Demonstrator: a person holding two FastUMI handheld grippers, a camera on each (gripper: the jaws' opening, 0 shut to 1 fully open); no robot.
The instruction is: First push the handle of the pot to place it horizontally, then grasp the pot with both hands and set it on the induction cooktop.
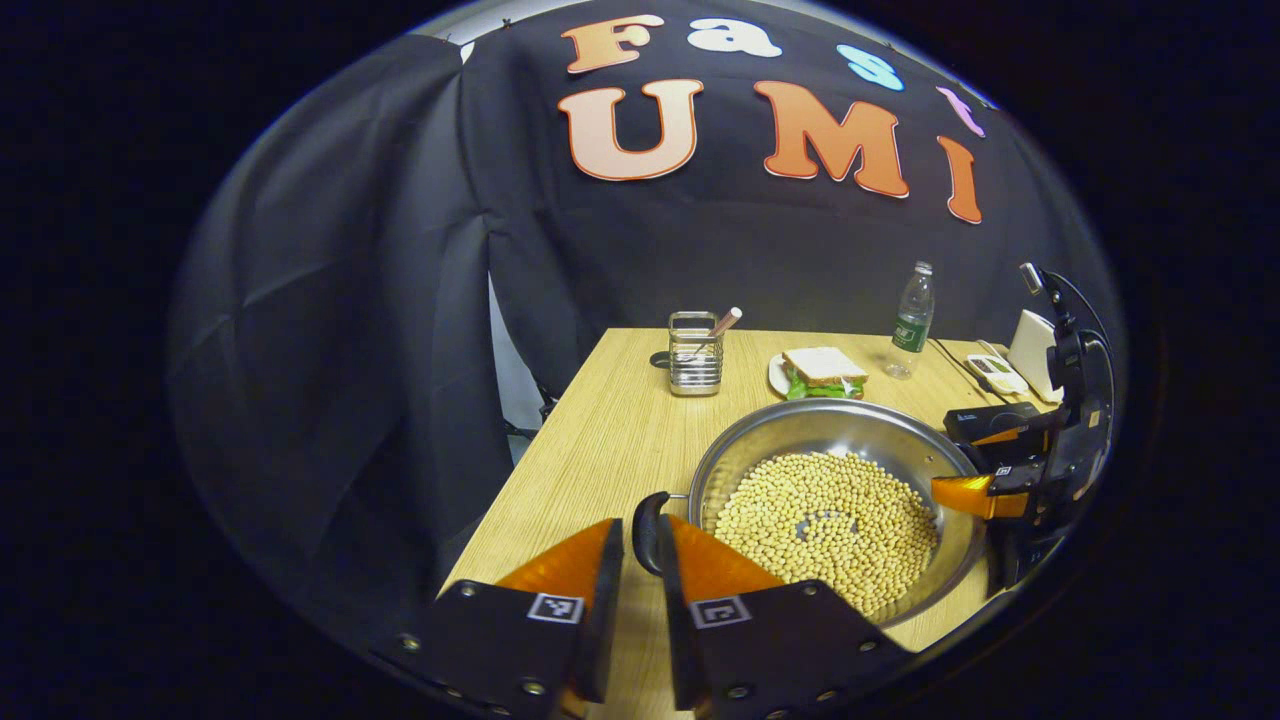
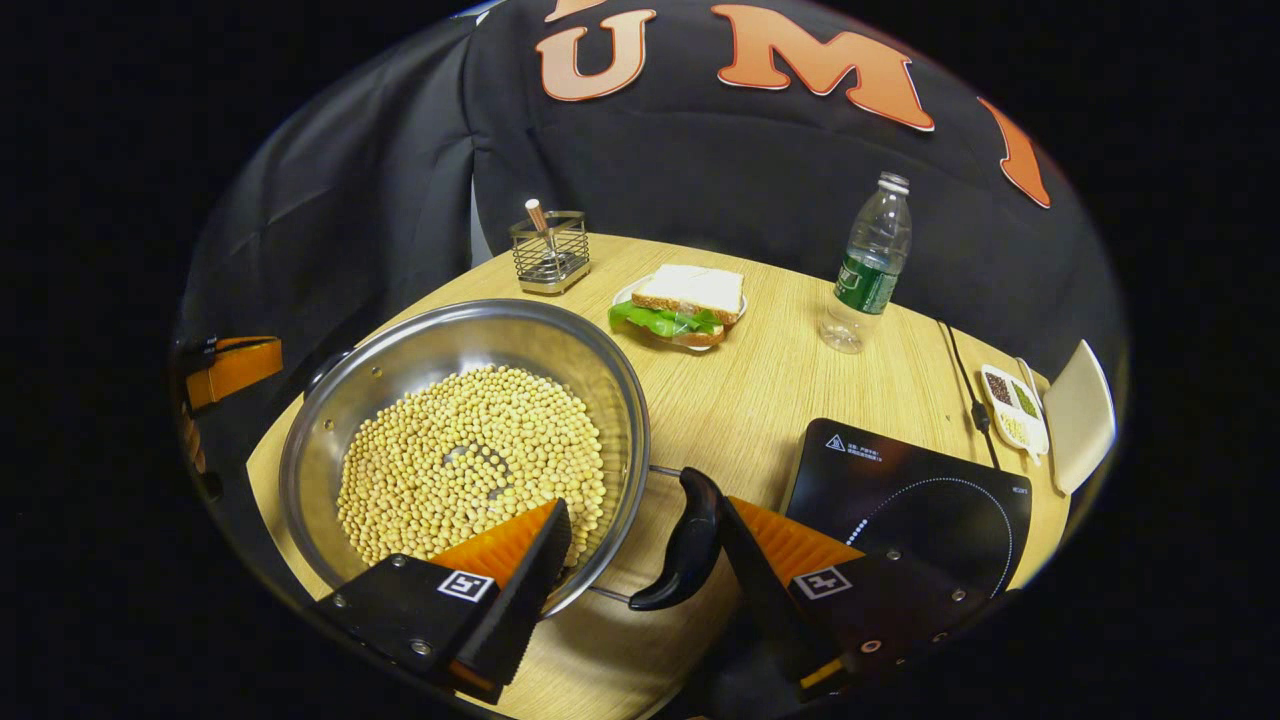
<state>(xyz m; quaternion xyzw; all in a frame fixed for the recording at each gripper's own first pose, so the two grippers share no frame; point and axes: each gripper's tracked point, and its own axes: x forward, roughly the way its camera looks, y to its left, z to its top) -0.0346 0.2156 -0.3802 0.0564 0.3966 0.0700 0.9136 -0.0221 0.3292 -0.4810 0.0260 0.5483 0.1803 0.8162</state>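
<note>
A steel pot [image 1: 800,425] [image 2: 610,370] full of yellow beans stands on the wooden table, with a black handle on each side. My left gripper [image 1: 640,525] is shut on the near handle [image 1: 647,535], which sits between its tips. My right gripper [image 2: 642,508] is open and straddles the opposite rim. One of its fingers reaches over the beans, and the other lies against the outer side of the black handle [image 2: 688,545]. The black induction cooktop [image 2: 920,500] lies flat just right of that handle. The right gripper [image 1: 985,480] also shows at the pot's far rim.
Behind the pot are a sandwich on a plate [image 2: 680,300], a plastic bottle [image 2: 868,265] and a wire holder [image 2: 548,250] with a utensil in it. A small divided dish [image 2: 1010,405], a white object [image 2: 1080,415] and a cable [image 2: 965,375] lie near the cooktop.
</note>
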